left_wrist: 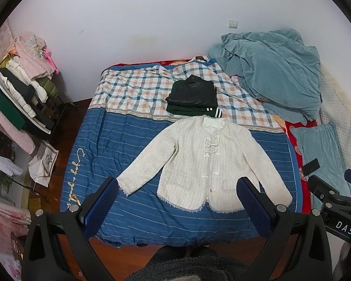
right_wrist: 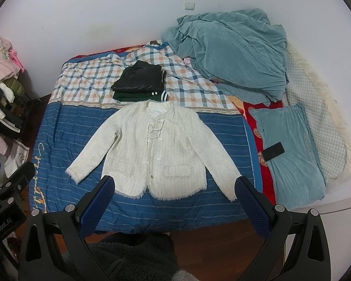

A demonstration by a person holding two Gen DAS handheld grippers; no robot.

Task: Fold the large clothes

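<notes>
- Ahead of both your claws lies the bed (left_wrist: 119, 140), covered by a blue striped quilt with a checked band at its far end.
- Beyond your right claw and off to its right, a rumpled teal blanket (right_wrist: 234, 53) is heaped against the wall at the far corner of the bed.
- Nearer on that same side, just right of your right claw's outer finger, a teal pillow (right_wrist: 294, 164) lies flat, with a dark phone (right_wrist: 273, 151) resting on it.
- Your task's piece, the cream jacket (left_wrist: 199, 159), is spread flat, front up, on the blue part of the quilt straight ahead of both claws, sleeves angled outward and its frayed hem nearest you.
- Just past the jacket's collar, farther from both claws, a folded dark pile (left_wrist: 194, 96) sits on the checked band, a black garment on top of a green one.
- Far to the left of your left claw, a rack of clothes (left_wrist: 18, 89) stands beside the bed.
- Your left claw (left_wrist: 179, 208) is spread wide with nothing between its blue pads, held above the near edge of the bed.
- Your right claw (right_wrist: 174, 207) is likewise spread wide and holds nothing, with the jacket's hem showing between its fingers.
</notes>
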